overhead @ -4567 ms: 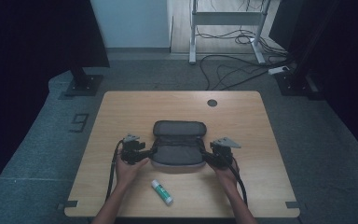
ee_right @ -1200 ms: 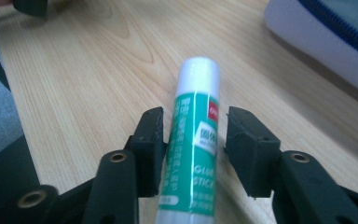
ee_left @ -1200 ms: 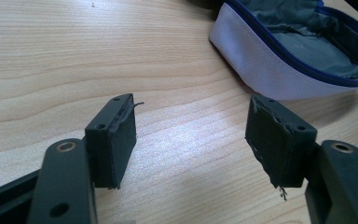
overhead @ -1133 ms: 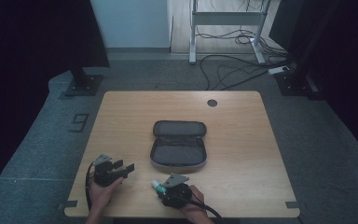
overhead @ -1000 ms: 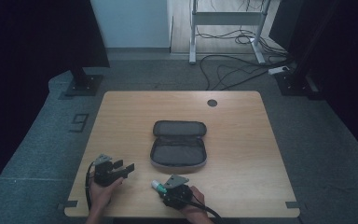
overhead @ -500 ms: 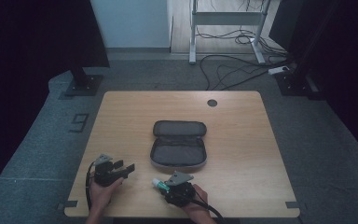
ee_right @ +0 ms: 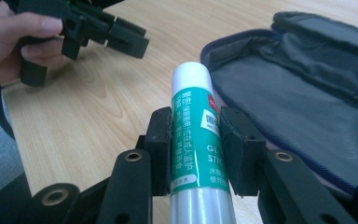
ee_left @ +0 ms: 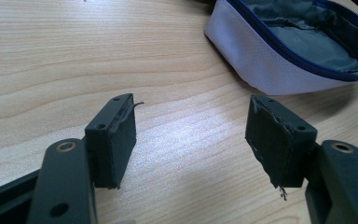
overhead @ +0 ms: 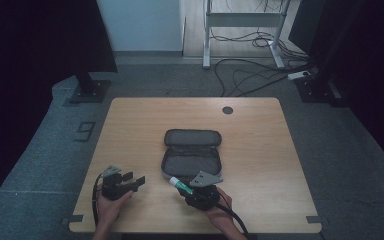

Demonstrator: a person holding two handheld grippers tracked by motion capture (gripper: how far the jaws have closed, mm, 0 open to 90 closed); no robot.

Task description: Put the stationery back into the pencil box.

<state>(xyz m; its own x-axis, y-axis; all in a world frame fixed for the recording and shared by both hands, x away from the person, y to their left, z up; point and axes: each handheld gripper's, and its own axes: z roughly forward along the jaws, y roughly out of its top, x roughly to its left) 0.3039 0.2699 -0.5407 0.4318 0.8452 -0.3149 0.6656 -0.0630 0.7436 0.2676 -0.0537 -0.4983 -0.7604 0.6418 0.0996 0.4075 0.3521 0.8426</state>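
A glue stick (ee_right: 195, 126) with a green label and white cap is clamped between the jaws of my right gripper (ee_right: 195, 149). In the high view the glue stick (overhead: 179, 184) sticks out of the right gripper (overhead: 192, 190) toward the near edge of the open grey pouch (overhead: 191, 152). The pouch (ee_right: 303, 88) lies unzipped just right of the stick's cap, its grey lining showing. My left gripper (overhead: 132, 181) rests at the table's front left, held by a hand, jaws apart. Between its pads (ee_left: 121, 135) there is only bare wood, with the pouch (ee_left: 303, 51) beyond them.
The wooden table (overhead: 130, 130) has a round cable hole (overhead: 227, 110) at its far right. My left gripper and the hand (ee_right: 14, 42) holding it appear at the upper left of the right gripper view. Cables and a desk frame lie on the floor beyond the table.
Over the last second my right gripper has lifted slightly and moved the glue stick toward the pouch. Several seconds ago both grippers were at the pouch's sides and the stick lay on the table.
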